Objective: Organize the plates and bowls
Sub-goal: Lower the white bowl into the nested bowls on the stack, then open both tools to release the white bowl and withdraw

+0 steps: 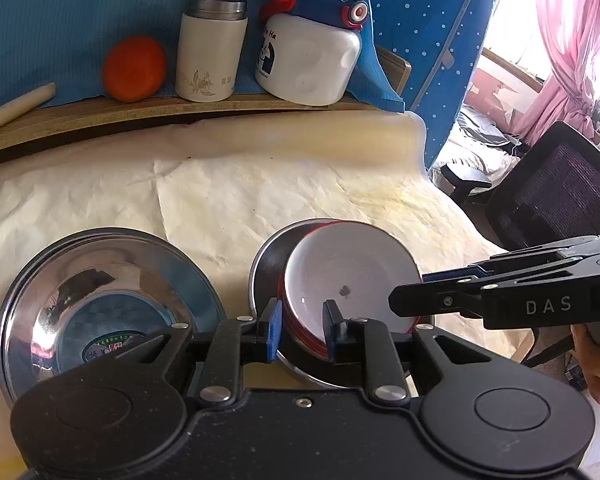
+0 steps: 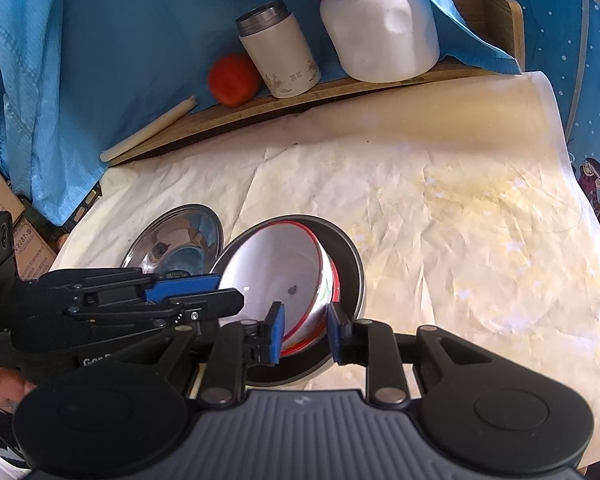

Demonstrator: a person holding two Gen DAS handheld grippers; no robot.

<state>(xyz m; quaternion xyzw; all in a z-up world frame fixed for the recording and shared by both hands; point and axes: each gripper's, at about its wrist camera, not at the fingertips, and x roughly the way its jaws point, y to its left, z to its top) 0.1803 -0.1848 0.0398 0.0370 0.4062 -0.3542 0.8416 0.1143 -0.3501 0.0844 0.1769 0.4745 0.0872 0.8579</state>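
Observation:
A white bowl with a red rim [image 1: 348, 276] [image 2: 272, 276] lies tilted inside a wider dark-walled bowl [image 1: 268, 264] [image 2: 348, 264] on the paper-covered table. My left gripper [image 1: 304, 330] straddles the near rim of the white bowl. Its blue pads stand slightly off the wall, so it is open. My right gripper [image 2: 305, 334] straddles the same bowl's rim on the other side, also a little apart from it. Each gripper shows side-on in the other's view, the right one [image 1: 396, 304] and the left one [image 2: 232, 296]. An empty shiny steel bowl [image 1: 100, 280] [image 2: 180, 236] sits to the left.
On a wooden ledge [image 1: 180, 108] at the back stand an orange [image 1: 134, 68], a white thermos [image 1: 212, 48] and a white bottle with a blue lid [image 1: 308, 56]. A black chair [image 1: 548, 192] stands past the table's right edge. Cardboard boxes [image 2: 4, 200] lie at the left.

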